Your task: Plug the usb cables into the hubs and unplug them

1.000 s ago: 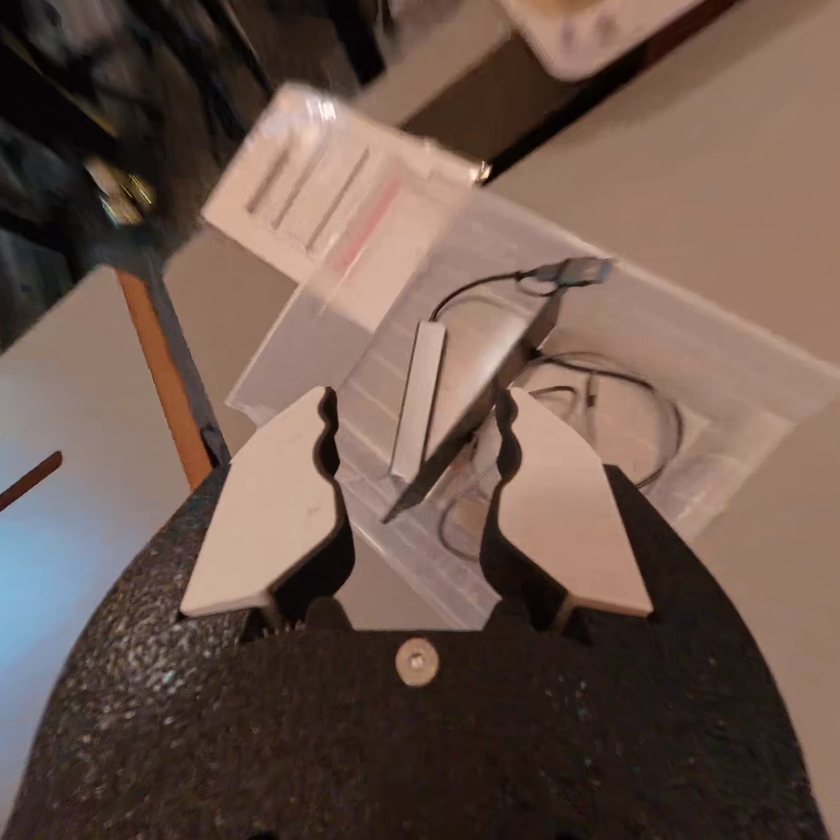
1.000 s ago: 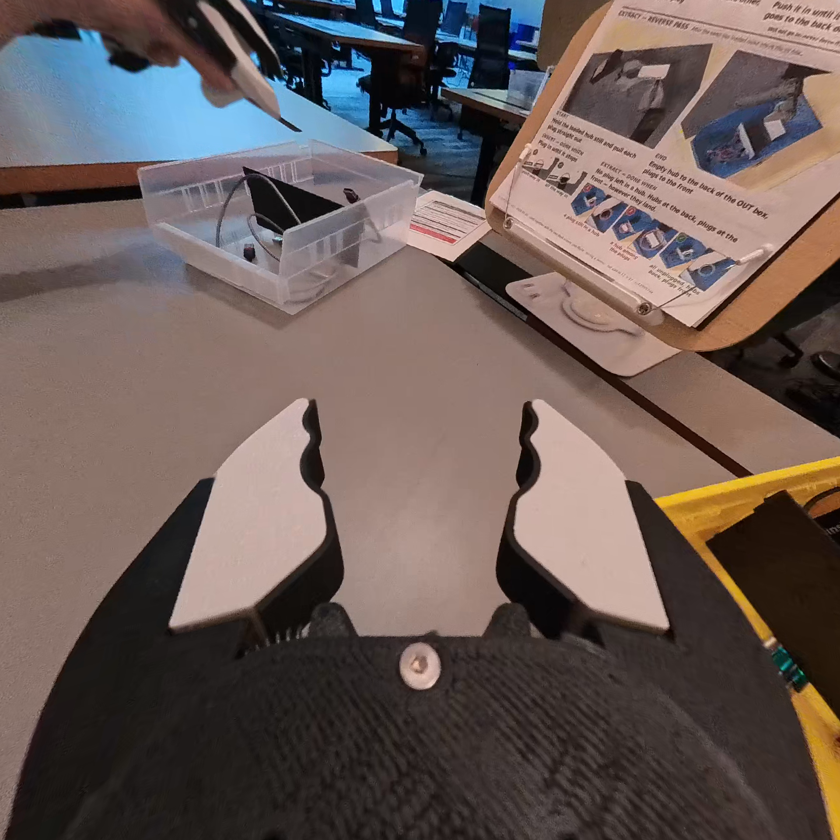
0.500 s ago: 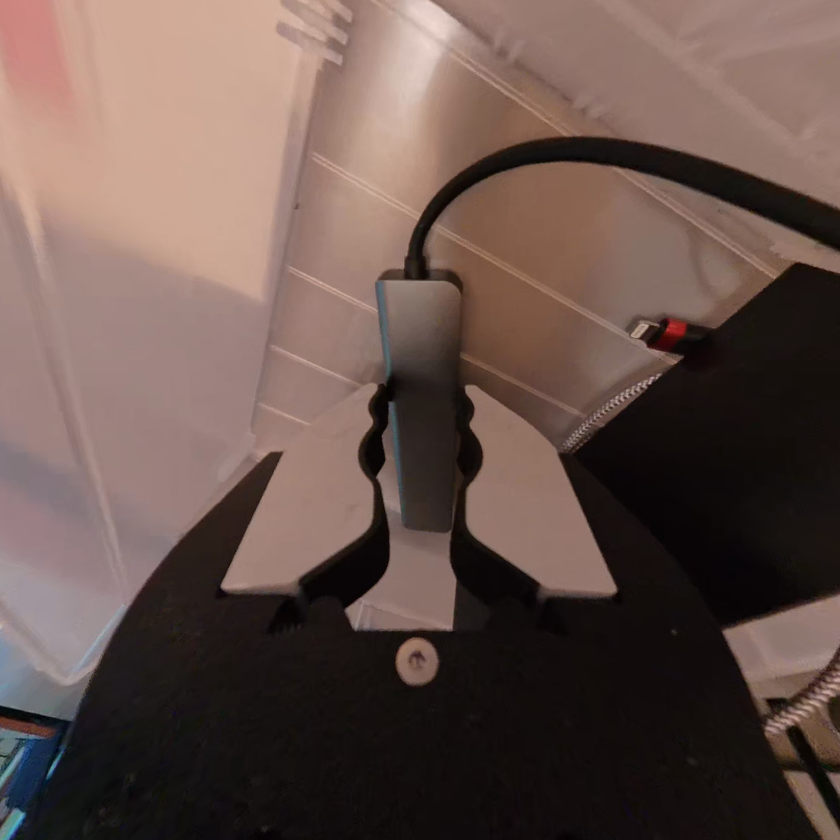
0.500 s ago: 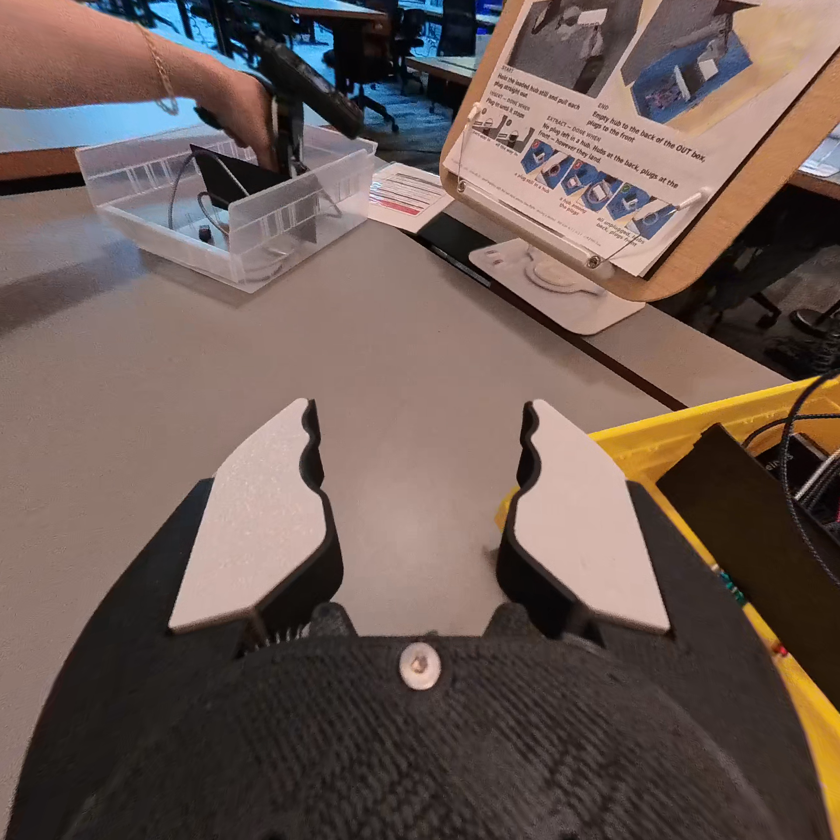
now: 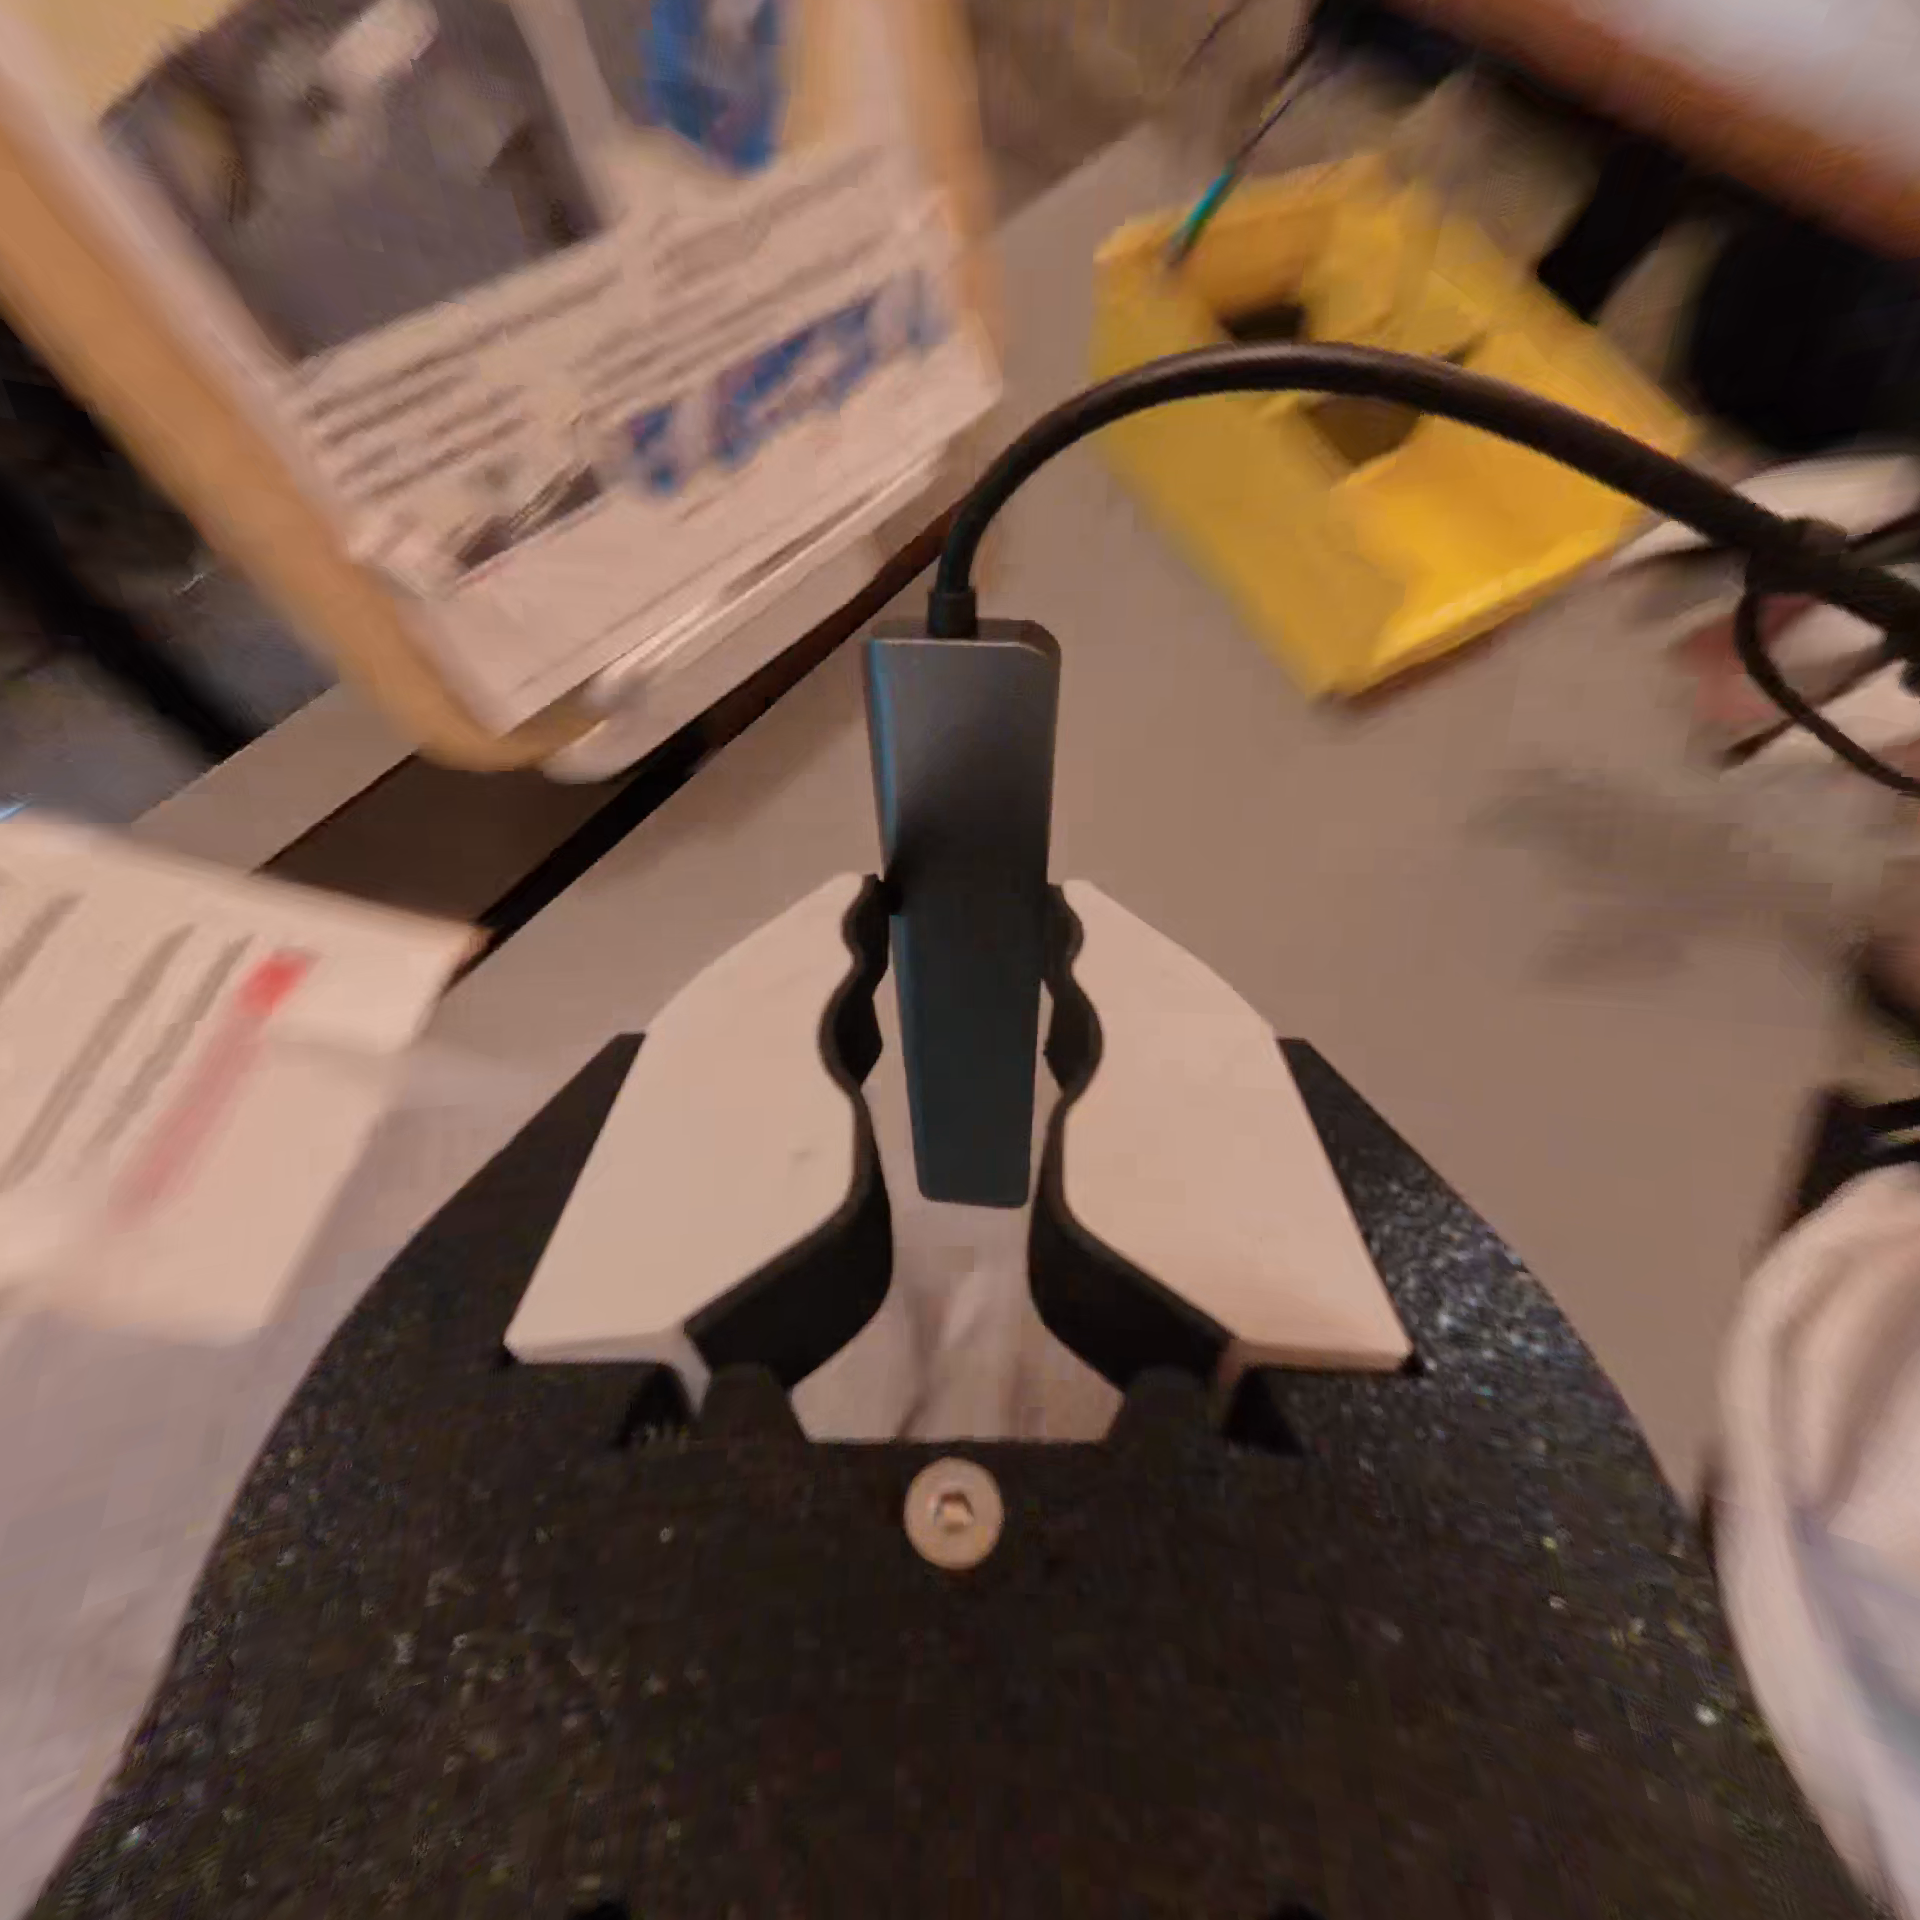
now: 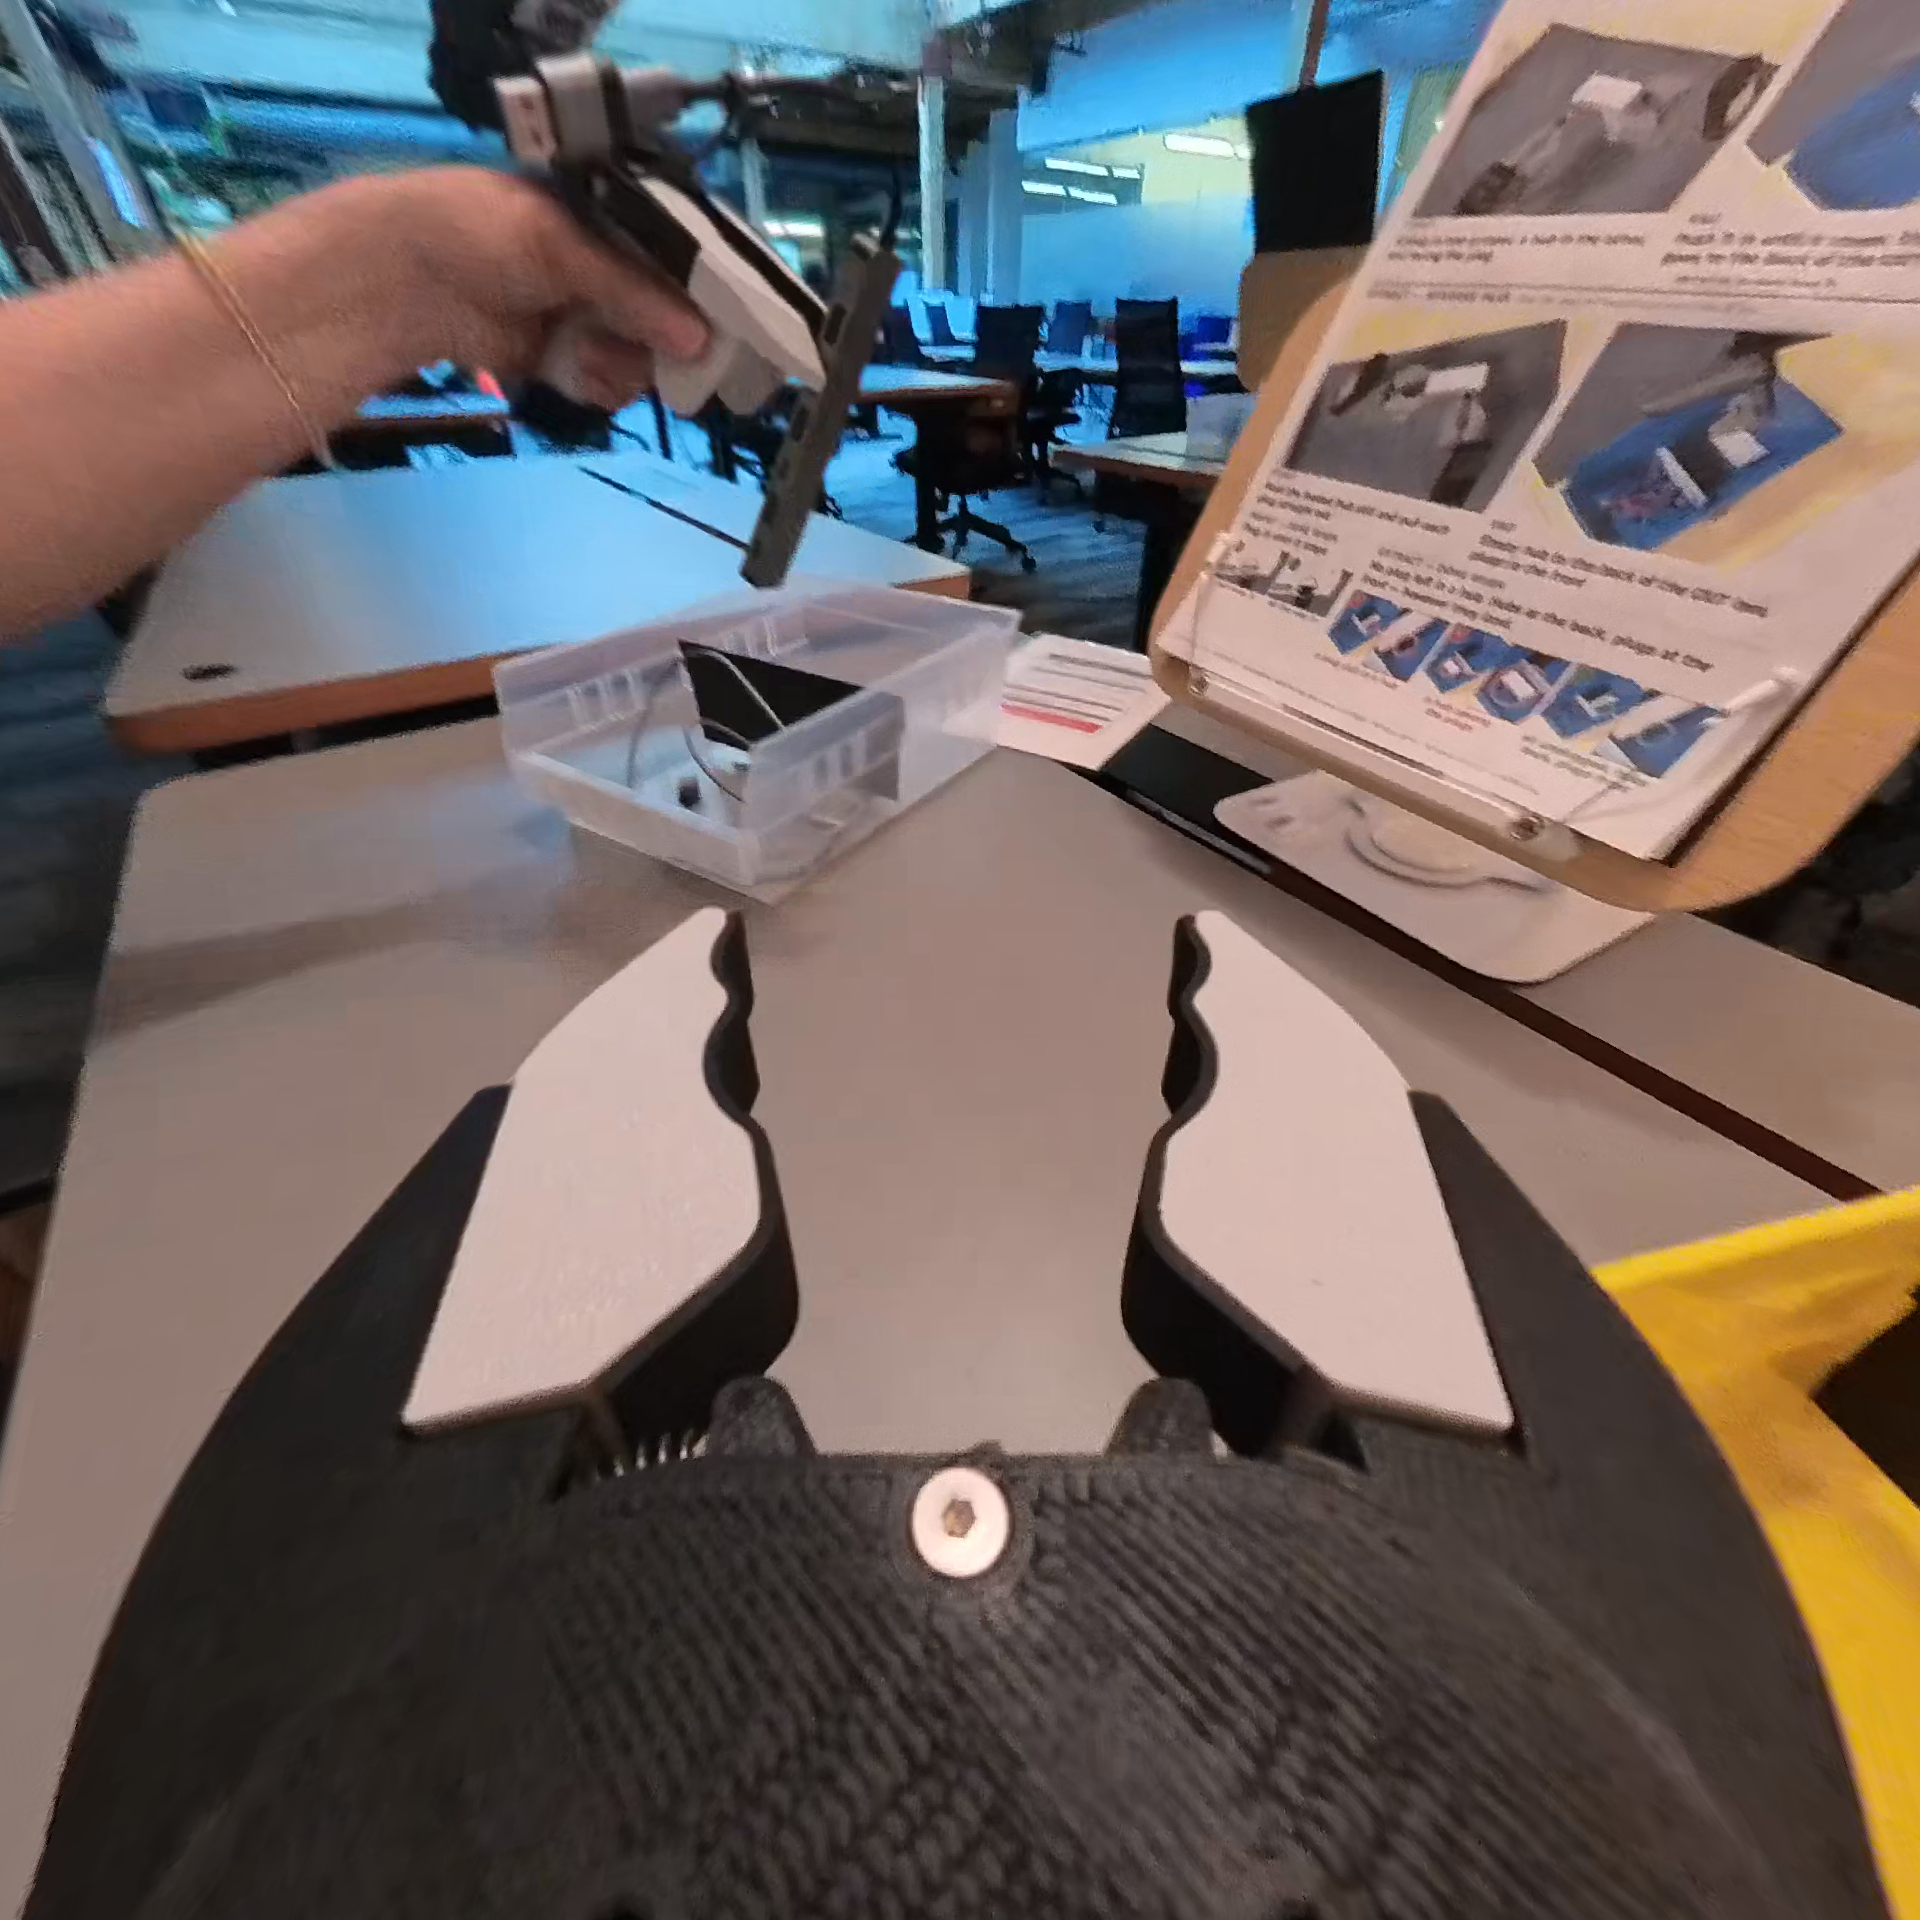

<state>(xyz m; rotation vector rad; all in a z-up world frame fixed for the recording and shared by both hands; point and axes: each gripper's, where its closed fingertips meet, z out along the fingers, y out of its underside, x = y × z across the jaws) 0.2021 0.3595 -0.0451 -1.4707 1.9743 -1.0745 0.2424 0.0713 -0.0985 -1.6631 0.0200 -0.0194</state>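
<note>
- One left gripper (image 5: 961,1023), centre of the left wrist view, has its two white fingers (image 5: 727,1143) clamped on one slim grey metal USB hub (image 5: 961,935).
- One black cable (image 5: 1299,379) arcs from the hub's far end toward the right edge.
- In the right wrist view, upper left, the hub hangs in the air above one clear plastic bin (image 6: 758,727) on the grey worktop (image 6: 966,935).
- One right gripper (image 6: 961,1023), fingers apart, holds nothing.
- One yellow bin (image 6: 1766,1351) sits lower right.

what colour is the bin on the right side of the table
Yellow bin; the left wrist view shows it best, though blurred.
</note>
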